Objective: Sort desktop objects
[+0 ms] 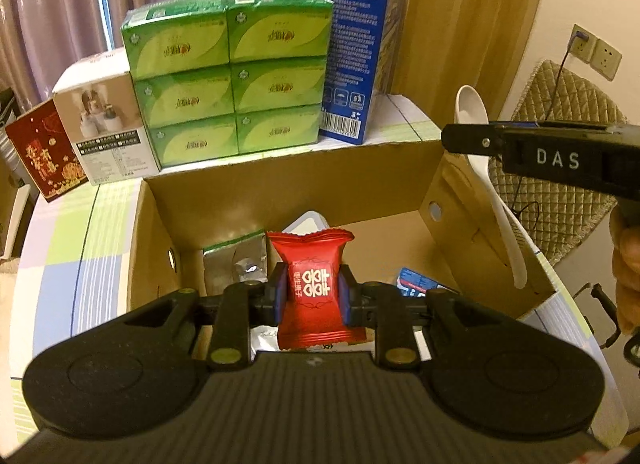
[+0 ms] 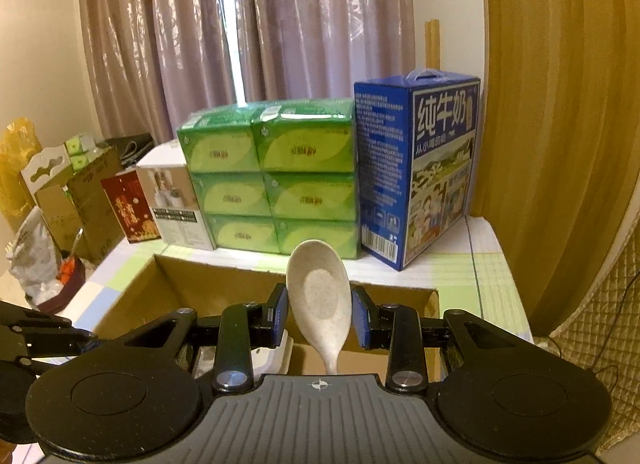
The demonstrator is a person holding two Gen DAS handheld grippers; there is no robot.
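Note:
My left gripper (image 1: 313, 291) is shut on a red candy packet (image 1: 311, 288) and holds it over an open cardboard box (image 1: 160, 232). Inside the box lie a silver foil packet (image 1: 236, 264), a white item (image 1: 308, 223) and a blue-and-white packet (image 1: 416, 284). My right gripper (image 2: 320, 314) is shut on a white speckled spoon (image 2: 320, 296), bowl up, above the same box (image 2: 200, 280). In the left wrist view the right gripper (image 1: 540, 151) shows at the right with the spoon (image 1: 492, 183) hanging over the box's right wall.
Behind the box stand a stack of green tissue packs (image 1: 228, 79), a blue milk carton (image 1: 360, 55), a white product box (image 1: 108, 127) and a red box (image 1: 44, 151). The table has a checked cloth (image 1: 72, 248). A quilted chair (image 1: 560, 103) is at the right.

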